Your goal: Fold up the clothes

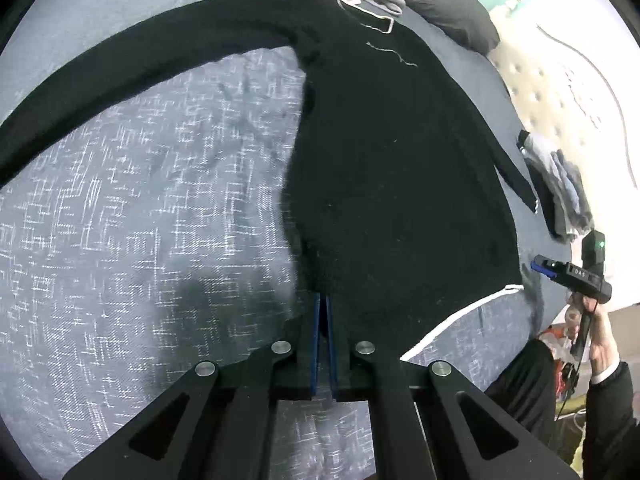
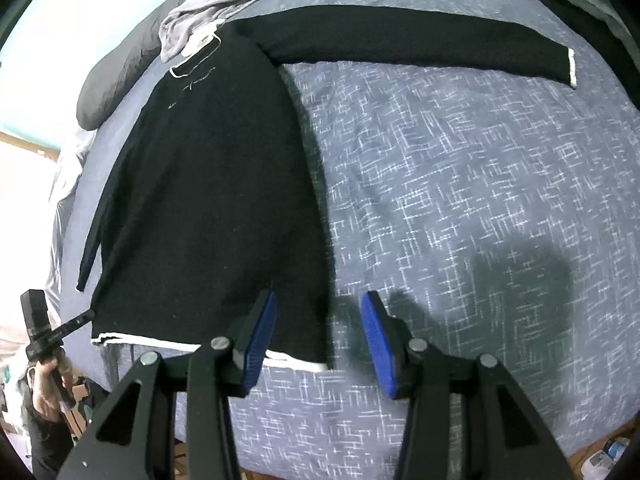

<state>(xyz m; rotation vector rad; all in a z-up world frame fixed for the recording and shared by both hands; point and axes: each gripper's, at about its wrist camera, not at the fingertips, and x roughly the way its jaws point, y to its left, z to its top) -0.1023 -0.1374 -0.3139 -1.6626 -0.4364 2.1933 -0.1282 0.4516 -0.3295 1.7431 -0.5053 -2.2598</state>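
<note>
— Sweater point(image 2: 208, 184) lies flat on the blue bedspread point(image 2: 460, 200), filling the left half of the right wrist view, one sleeve point(image 2: 420, 44) stretched toward the upper right. What could spoil it?

— The left gripper point(image 1: 323, 308) is pinched tight on the lower edge; a hard pull could drag and bunch the whole body.

— And the right gripper point(image 2: 318, 332)?

— Jaws wide, holding nothing, hovering at the hem's right corner at bottom centre. Closing there could catch bedspread too.
</note>
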